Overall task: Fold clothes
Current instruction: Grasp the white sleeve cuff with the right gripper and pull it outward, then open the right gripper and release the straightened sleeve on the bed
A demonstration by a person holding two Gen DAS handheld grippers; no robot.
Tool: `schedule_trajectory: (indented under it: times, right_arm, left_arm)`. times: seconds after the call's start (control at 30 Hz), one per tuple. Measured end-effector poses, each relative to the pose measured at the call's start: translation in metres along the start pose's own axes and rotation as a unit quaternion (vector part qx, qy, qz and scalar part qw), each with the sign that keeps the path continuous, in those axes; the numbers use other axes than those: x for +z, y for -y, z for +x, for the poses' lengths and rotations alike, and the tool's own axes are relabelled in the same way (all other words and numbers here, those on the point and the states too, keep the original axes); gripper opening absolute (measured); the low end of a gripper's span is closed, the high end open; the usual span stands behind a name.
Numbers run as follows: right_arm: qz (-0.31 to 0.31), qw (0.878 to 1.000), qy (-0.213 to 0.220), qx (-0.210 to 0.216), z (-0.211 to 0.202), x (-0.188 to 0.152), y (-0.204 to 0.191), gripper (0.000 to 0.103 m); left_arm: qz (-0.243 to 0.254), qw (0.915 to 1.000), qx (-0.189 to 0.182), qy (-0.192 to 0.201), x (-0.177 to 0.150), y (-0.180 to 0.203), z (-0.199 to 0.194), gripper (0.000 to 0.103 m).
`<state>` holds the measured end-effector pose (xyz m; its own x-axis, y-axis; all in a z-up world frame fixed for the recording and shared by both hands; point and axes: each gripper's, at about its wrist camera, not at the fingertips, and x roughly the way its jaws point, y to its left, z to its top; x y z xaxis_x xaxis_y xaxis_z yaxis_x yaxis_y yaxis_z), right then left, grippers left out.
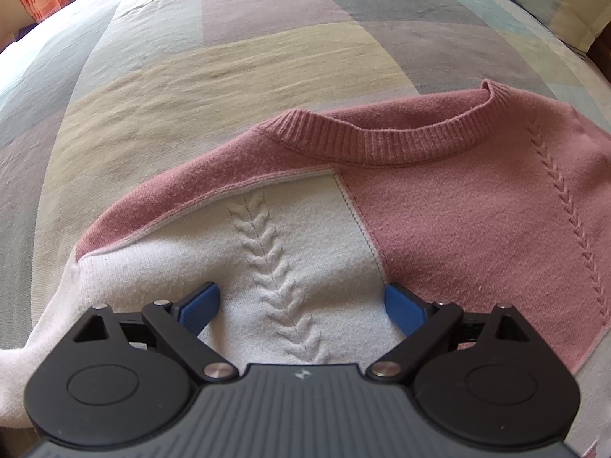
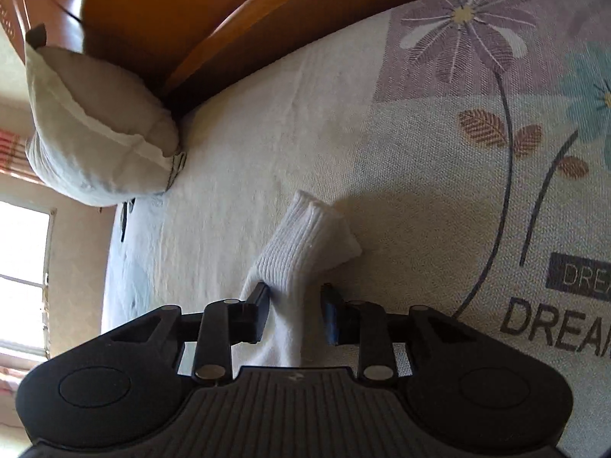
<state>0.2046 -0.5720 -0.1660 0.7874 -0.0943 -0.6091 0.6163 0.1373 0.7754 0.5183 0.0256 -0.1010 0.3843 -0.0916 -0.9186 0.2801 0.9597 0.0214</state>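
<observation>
A: How is the sweater [image 1: 382,206] going to handle?

B: It is looking soft, light and limp, lying flat on the bed [image 1: 191,76], so it is likely sagging wherever it is lifted. The shoulder seams or ribbed cuff [image 2: 305,229] are looking like the firmest holds.

A: And the left gripper [image 1: 301,305]?

B: It is hanging steeply over the white panel, jaws spread wide, gripping nothing.

A: The right gripper [image 2: 296,305]?

B: It is angling down over the white sleeve, jaws narrowly parted around it; the right pad is standing clear, so it is not clamping.

Both wrist views look closely down at the bed [image 1: 236,57].
</observation>
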Motion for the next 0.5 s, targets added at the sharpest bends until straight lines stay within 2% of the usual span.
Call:
schedule_trajectory:
  times: [0.07,0.13,0.2,0.33,0.37,0.43,0.47,0.5]
  right_arm:
    - [-0.002,1.0,0.018,0.001,0.002,0.0,0.0,0.03]
    - [-0.05,0.998,0.022,-0.027,0.003,0.002,-0.016,0.02]
    - [-0.106,0.993,0.031,-0.029,-0.001,0.003,-0.04,0.013]
    - [-0.211,0.976,0.057,0.005,-0.02,0.002,-0.085,0.014]
    - [-0.23,0.972,0.053,-0.012,-0.019,0.003,-0.091,0.015]
    - [-0.234,0.966,0.049,-0.101,-0.009,0.009,-0.089,0.028]
    - [-0.233,0.96,0.047,-0.148,-0.004,0.012,-0.087,0.029]
    - [-0.219,0.959,0.06,-0.168,-0.006,0.014,-0.083,0.029]
  left_arm:
    - [0.002,1.0,-0.001,-0.001,0.0,0.0,-0.001,0.094]
    - [0.003,1.0,-0.002,-0.002,0.0,-0.001,-0.001,0.094]
    - [0.004,1.0,-0.001,-0.004,0.001,-0.001,-0.001,0.094]
    - [0.002,1.0,-0.001,-0.003,0.001,-0.001,-0.001,0.094]
    - [0.002,1.0,-0.001,-0.003,0.001,-0.001,-0.001,0.094]
    - [0.003,1.0,-0.002,-0.003,0.001,-0.001,-0.001,0.094]
    - [0.003,1.0,-0.003,-0.003,0.001,-0.001,-0.001,0.094]
    - [0.004,1.0,-0.003,-0.003,0.001,-0.001,0.0,0.094]
